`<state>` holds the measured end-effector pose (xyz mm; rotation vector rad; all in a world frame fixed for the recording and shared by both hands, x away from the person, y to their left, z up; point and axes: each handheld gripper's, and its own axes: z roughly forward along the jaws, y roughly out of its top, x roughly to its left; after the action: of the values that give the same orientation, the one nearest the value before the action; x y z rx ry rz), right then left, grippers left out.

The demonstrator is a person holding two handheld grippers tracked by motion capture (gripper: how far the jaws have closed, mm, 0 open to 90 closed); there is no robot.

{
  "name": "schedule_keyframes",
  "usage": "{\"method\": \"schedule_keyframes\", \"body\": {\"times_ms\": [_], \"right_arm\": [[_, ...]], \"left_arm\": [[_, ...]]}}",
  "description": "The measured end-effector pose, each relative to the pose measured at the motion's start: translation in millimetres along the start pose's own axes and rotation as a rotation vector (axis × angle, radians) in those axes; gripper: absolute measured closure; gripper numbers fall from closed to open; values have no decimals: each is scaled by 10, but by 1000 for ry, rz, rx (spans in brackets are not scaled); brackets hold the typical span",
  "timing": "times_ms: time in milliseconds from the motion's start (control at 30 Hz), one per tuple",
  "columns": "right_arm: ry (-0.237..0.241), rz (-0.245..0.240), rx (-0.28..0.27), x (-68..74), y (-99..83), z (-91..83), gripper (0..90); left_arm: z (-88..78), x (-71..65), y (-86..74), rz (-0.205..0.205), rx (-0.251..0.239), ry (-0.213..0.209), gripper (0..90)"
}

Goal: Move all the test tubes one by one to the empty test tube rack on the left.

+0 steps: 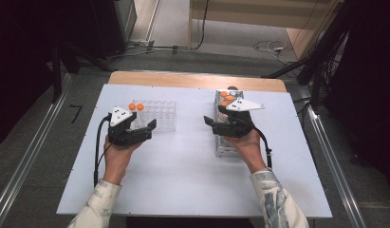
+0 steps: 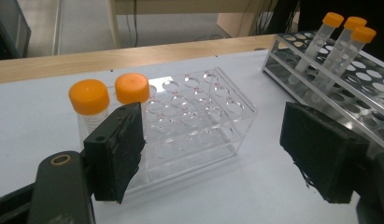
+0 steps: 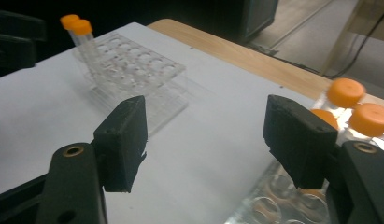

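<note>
Both tools stand with jaws apart and empty: the left gripper [image 2: 213,154] just short of the clear rack [image 2: 194,121], where two orange-capped tubes [image 2: 110,95] stand in a corner, the right gripper [image 3: 206,140] beside the metal rack [image 2: 348,84] holding three more. Likely between transfers; next, the right must close on a tube. Any printing on them is too faint to read.

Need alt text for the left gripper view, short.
Open left gripper with nothing between its black jaws faces a clear tube rack holding two orange-capped tubes at its left end. A metal rack with three more capped tubes stands at right.
</note>
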<state>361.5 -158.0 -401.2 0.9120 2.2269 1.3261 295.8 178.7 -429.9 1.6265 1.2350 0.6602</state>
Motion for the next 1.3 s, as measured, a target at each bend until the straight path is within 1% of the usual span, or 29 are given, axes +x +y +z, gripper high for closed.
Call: {"method": "schedule_keyframes", "body": {"times_ms": [100,133,267,367,433,533,600,667,767,833,933,967,1000,1100,1167,1267,1300], "right_arm": [[-25,5,6,-80,-24,-13,296],[-39,9,9,-107,-33,-18,298],[-67,30,11,-239,-70,-14,313],[-86,38,24,-310,-97,29,325],[-102,35,33,-343,-110,71,334],[-115,40,43,-409,-135,125,363],[-124,39,55,-450,-147,153,397],[-110,39,61,-480,-153,173,411],[-78,15,72,-497,-163,209,443],[-73,0,84,-501,-167,234,480],[-66,0,110,-529,-173,276,536],[-57,13,117,-542,-168,284,537],[-52,16,124,-553,-164,293,540],[-58,10,160,-568,-147,333,584],[-58,14,180,-573,-136,361,608],[-61,0,187,-573,-120,394,630],[-63,4,191,-572,-115,401,643]], "left_arm": [[-16,-14,-12,6,-4,-8,218],[-21,-19,-13,5,-5,-8,218],[-31,-21,-19,5,-4,-18,209],[-36,-24,-30,7,0,-23,209],[-39,-24,-40,5,1,-24,209],[-50,-17,-56,6,7,-27,209],[-59,-14,-59,6,7,-29,210],[-66,-12,-59,4,3,-31,210],[-74,-10,-57,3,1,-34,211],[-75,-13,-58,4,2,-34,211],[-70,-24,-64,5,3,-37,211],[-69,-26,-65,7,5,-39,211],[-67,-29,-66,8,7,-38,211],[-64,-36,-69,9,7,-38,212],[-64,-36,-70,10,9,-38,213],[-60,-38,-76,7,8,-40,216],[-59,-39,-79,6,9,-41,216]]}}
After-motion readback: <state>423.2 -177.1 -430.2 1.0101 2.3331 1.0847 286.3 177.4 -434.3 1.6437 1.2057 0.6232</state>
